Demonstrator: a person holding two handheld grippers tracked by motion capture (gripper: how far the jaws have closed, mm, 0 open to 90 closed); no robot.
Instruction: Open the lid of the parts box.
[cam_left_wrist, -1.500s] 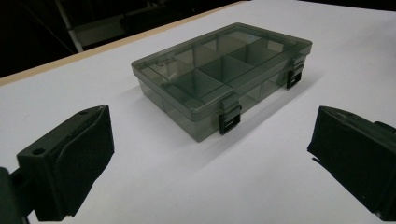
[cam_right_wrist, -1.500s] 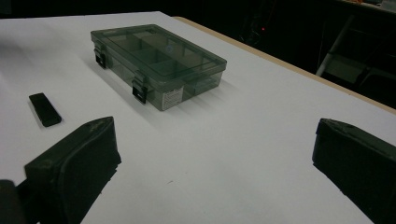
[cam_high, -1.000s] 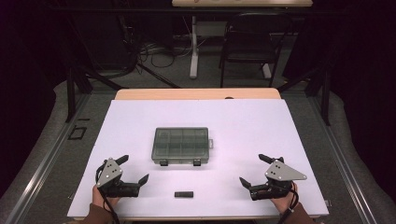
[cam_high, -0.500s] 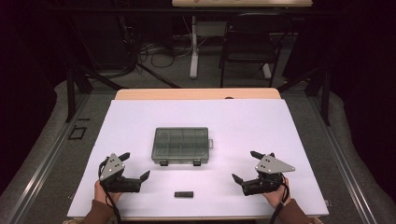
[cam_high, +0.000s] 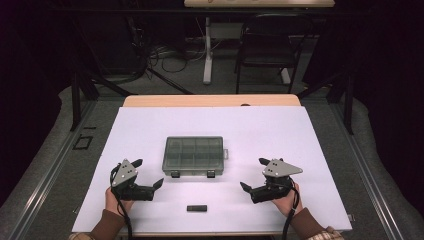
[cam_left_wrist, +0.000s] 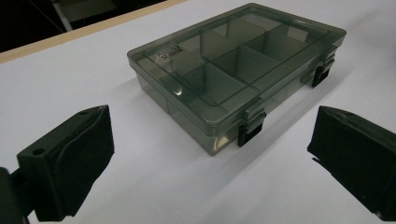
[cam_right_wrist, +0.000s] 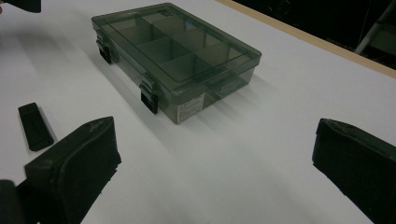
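A smoky clear compartment box (cam_high: 193, 155) lies shut in the middle of the white table, with two black latches on its near side (cam_left_wrist: 245, 131). A small black stick (cam_high: 196, 208) lies near the front edge (cam_right_wrist: 33, 126). My left gripper (cam_high: 148, 174) hovers left of the box, jaws wide apart and empty; its view looks at the box (cam_left_wrist: 233, 70). My right gripper (cam_high: 255, 174) stands to the right of the box, open and empty, facing the box (cam_right_wrist: 175, 56).
The white board (cam_high: 300, 135) covers a wooden table whose far edge shows. A black chair (cam_high: 265, 50) and a white table leg (cam_high: 207, 50) stand beyond on the floor. Dark frame rails run along both sides.
The right gripper has shifted left toward the box and a little forward. The left gripper has crept slightly right. Both stay open.
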